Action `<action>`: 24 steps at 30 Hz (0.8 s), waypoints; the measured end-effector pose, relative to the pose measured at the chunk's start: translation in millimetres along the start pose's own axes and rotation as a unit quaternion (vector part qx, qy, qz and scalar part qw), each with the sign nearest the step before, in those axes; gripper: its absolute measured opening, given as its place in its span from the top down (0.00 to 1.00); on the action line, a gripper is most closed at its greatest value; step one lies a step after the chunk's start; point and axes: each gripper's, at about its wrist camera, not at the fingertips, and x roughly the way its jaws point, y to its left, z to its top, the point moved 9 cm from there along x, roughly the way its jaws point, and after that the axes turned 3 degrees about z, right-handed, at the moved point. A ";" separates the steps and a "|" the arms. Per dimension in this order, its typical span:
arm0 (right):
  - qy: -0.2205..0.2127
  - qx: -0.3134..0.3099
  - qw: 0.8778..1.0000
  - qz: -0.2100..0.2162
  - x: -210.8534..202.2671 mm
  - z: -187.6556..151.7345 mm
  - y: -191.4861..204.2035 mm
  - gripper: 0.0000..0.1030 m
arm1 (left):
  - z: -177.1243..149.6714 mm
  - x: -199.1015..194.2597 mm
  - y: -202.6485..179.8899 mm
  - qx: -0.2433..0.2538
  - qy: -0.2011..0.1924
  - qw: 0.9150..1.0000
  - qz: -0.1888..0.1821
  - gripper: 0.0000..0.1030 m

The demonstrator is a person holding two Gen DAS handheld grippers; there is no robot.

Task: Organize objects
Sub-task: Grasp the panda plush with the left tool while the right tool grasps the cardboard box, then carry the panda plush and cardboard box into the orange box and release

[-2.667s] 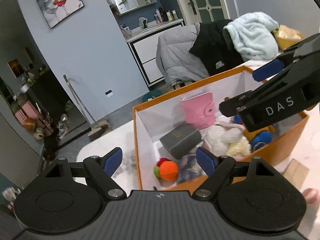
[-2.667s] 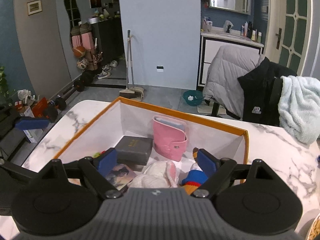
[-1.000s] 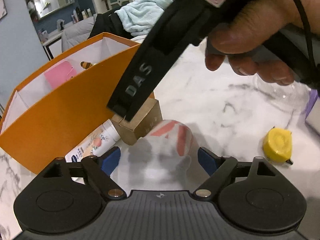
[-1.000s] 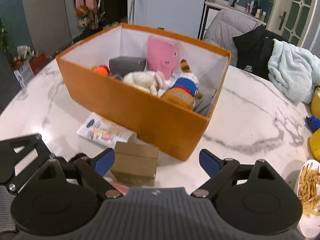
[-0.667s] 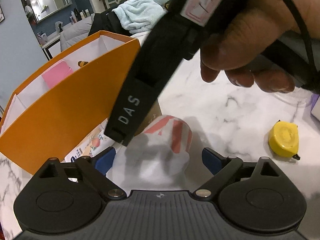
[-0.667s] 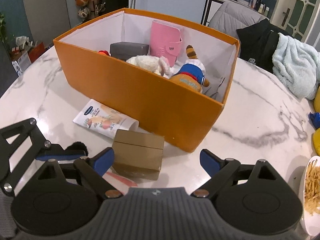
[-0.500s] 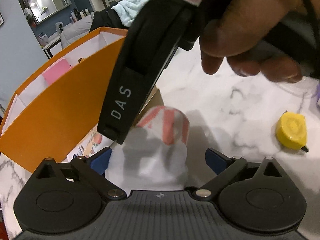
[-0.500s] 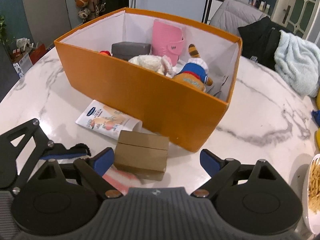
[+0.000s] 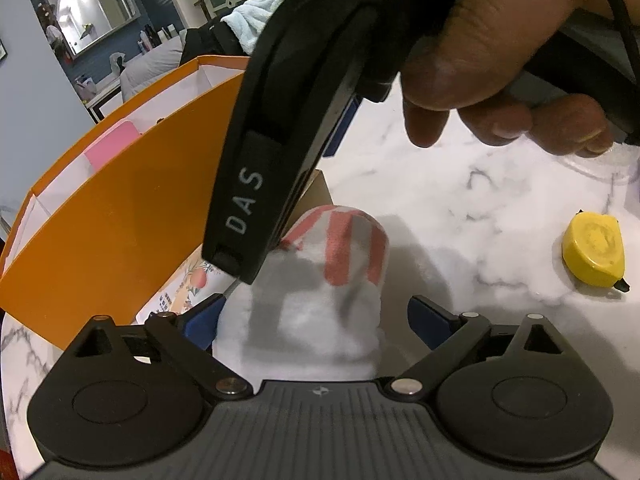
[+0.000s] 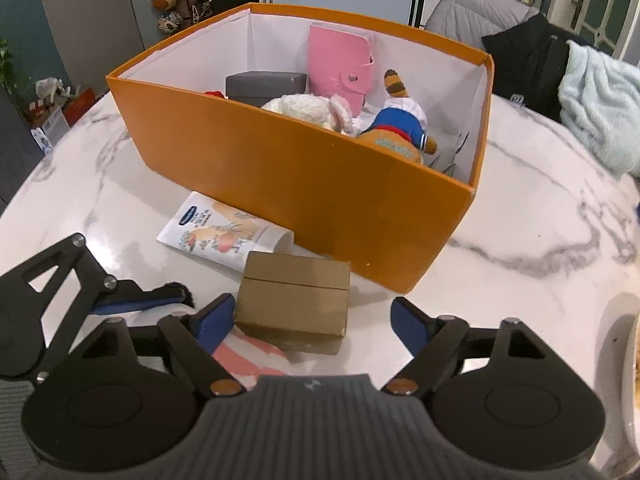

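White marble table (image 10: 540, 216) with grey veins carries everything; orange box (image 10: 304, 176) sits ahead of the right gripper (image 10: 310, 318); brown carton (image 10: 294, 300) just in front of that gripper's fingers, near the box wall; printed tube (image 10: 218, 236) flat, ahead-left, touching the carton; red-striped white sock (image 9: 320, 296) between the left gripper's (image 9: 318, 318) fingers; yellow tape measure (image 9: 594, 254) off to its right; plate rim (image 10: 624, 360) at far right.
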 end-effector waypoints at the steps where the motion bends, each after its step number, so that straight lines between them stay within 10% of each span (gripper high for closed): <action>1: 0.001 0.001 1.000 0.002 -0.2 -0.2 0.2 0.22 | -0.1 -0.4 0.8 -0.001 -0.001 1.000 0.003 0.00; 5: 0.011 -0.008 1.000 0.000 1.6 -2.9 1.2 0.41 | 2.9 -1.2 6.8 -0.001 0.000 1.000 0.008 0.09; 24: -0.011 -0.011 1.000 0.015 -41.4 -2.2 -4.4 0.41 | -7.7 -20.6 18.1 -0.042 0.010 0.999 -0.016 0.15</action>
